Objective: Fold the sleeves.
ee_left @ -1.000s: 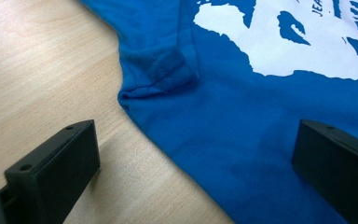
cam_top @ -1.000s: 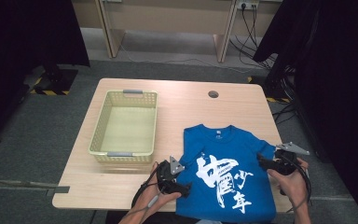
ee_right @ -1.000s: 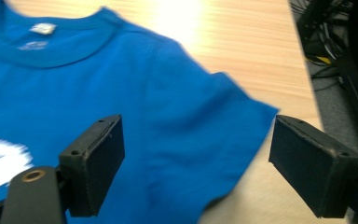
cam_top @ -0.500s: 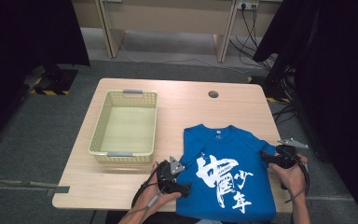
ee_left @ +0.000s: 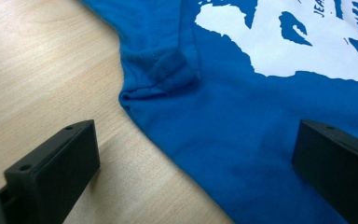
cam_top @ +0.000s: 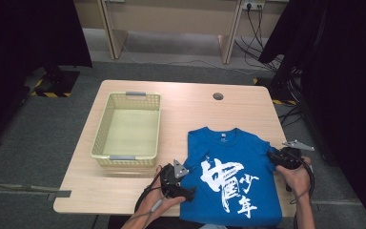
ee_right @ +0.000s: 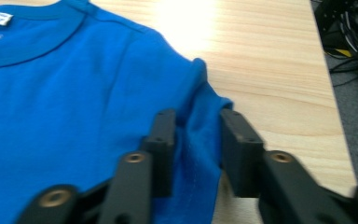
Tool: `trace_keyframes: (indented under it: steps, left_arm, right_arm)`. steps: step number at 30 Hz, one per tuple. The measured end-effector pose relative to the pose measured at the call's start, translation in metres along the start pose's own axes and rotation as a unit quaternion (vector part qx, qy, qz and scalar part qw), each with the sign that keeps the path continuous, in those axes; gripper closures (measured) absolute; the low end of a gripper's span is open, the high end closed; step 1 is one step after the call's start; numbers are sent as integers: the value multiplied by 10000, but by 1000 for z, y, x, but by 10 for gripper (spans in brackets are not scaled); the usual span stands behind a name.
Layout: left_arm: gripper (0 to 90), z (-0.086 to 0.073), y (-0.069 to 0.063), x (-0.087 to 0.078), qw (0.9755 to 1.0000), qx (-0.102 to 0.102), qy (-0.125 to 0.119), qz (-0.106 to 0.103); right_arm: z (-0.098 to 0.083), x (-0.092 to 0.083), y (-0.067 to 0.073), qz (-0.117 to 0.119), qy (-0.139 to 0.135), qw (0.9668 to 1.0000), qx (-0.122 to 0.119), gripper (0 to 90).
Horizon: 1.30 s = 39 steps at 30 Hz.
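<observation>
Looking down on the pale wooden surface (cam_top: pixel 186 102), I see my blue cotton T-shirt with white lettering (cam_top: pixel 228 176) lying flat at its near right, a yellow plastic basket (cam_top: pixel 104 129) just left of it. My right gripper (ee_right: pixel 193 140) has just been closing, fingers pinching the shirt's right sleeve fold. My left gripper (ee_left: pixel 191 154) rests wide open, straddling the shirt's left edge.

The high view is evenly lit from overhead but soft and low in detail, its dark curtained sides falling to near black. In the right gripper view, a washed-out glare patch whitens the pale wooden table top (ee_right: pixel 186 18) beyond the black jaws, which are blurred by nearness. In the left gripper view, the bright blue cotton T-shirt with white print (ee_left: pixel 242 116) ahead of the jaws looks crisp, with soft shadows under them.
</observation>
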<state>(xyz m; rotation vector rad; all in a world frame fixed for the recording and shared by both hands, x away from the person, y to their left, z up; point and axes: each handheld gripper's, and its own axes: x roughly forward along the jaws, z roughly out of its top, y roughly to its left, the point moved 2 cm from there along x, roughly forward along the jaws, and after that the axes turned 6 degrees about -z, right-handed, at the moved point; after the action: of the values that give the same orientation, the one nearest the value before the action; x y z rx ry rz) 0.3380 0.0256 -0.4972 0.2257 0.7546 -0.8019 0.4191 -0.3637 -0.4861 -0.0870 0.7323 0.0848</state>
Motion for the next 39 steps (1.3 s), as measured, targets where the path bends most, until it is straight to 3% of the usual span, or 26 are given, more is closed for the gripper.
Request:
trace_keyframes:
  steps: [4,12,21,26,33,39]
  left_arm:
    - [0,0,0,0,10000,-3,-1,5]
    - [0,0,0,0,10000,-4,-3,5]
    - [0,0,0,1,10000,-4,-4,6]
    - [0,1,0,1,10000,-6,-5,7]
    - [0,1,0,1,10000,-10,-7,9]
    - [0,1,0,1,10000,-10,-5,9]
  right_arm:
    - [-1,-1,4,63,-34,9999,-82,755]
    - [9,-15,18,147,-339,9988,-322,766]
    - [16,-24,43,212,-433,9965,-686,754]
    - [17,-27,52,309,-442,9959,-726,709]
    - [21,-37,53,383,-573,9951,-709,654]
    - [21,-40,51,289,-580,9950,-766,633]
